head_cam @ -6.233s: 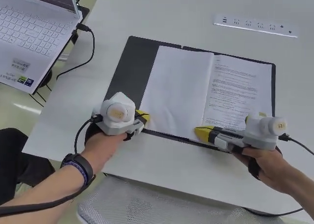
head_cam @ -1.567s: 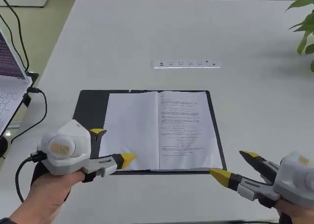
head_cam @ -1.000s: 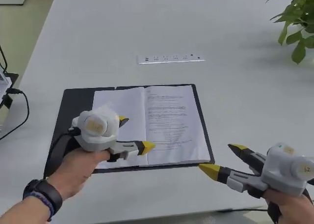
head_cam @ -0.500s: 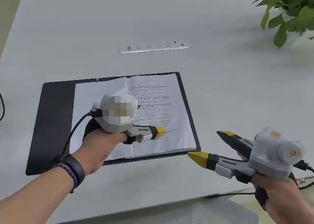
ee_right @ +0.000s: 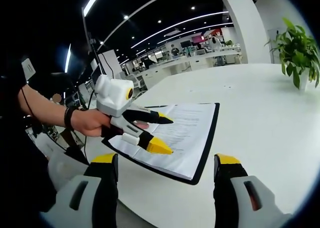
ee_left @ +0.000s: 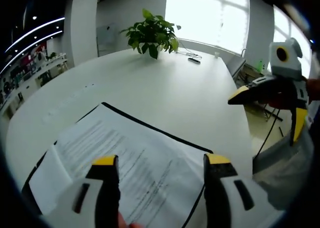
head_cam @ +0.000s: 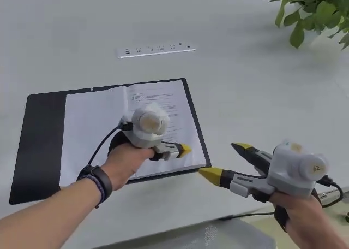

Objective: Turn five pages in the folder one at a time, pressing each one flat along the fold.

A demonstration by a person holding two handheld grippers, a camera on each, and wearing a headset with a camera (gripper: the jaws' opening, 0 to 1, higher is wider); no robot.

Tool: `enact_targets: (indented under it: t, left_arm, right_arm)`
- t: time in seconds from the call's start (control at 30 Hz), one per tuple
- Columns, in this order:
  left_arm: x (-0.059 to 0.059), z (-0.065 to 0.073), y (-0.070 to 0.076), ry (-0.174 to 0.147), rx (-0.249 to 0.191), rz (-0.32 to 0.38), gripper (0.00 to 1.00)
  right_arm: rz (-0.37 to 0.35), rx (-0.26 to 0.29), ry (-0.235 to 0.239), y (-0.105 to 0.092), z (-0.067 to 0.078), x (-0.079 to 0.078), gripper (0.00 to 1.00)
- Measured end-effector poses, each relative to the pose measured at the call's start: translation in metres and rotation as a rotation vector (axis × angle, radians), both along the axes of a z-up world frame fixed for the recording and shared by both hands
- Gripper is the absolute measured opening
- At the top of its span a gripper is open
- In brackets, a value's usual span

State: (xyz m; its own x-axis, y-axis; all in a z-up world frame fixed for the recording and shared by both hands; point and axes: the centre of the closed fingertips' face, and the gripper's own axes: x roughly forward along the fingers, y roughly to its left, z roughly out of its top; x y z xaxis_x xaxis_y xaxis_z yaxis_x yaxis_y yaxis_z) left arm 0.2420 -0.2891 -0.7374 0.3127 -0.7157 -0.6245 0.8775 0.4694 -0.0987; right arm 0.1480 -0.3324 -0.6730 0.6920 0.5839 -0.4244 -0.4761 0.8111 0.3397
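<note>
Your left gripper (ee_left: 161,160) hovers, jaws spread, over the printed page (head_cam: 161,104) of the folder (head_cam: 38,145); your right gripper (head_cam: 224,160) is spread beside it.

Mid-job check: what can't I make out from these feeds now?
- Text on the printed page: too small to read in all three views.
- Lower fold of the folder: hidden by the left hand, head view.
- Whether the left gripper touches the page: unclear in every view.
- The plant: cut off by the head view's top edge.
</note>
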Motion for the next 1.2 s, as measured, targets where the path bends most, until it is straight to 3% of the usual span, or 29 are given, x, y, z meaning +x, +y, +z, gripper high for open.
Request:
enact_targets:
  t: [0.2, 0.5, 0.67, 1.2]
  left_arm:
    - [-0.008, -0.018, -0.013, 0.032, 0.021, -0.004, 0.69]
    - [-0.016, -0.043, -0.023, 0.038, 0.084, -0.022, 0.70]
    - [-0.016, -0.046, -0.020, -0.016, 0.120, -0.061, 0.68]
    - [-0.013, -0.045, -0.017, -0.027, 0.102, -0.067, 0.64]
  right_arm:
    - [0.009, 0.000, 0.011, -0.001, -0.003, -0.003, 0.78]
    - [0.019, -0.006, 0.020, -0.003, -0.006, -0.005, 0.79]
    - [0.022, 0.000, 0.024, -0.003, -0.008, -0.005, 0.79]
    - [0.029, 0.018, 0.026, -0.004, -0.014, 0.006, 0.77]
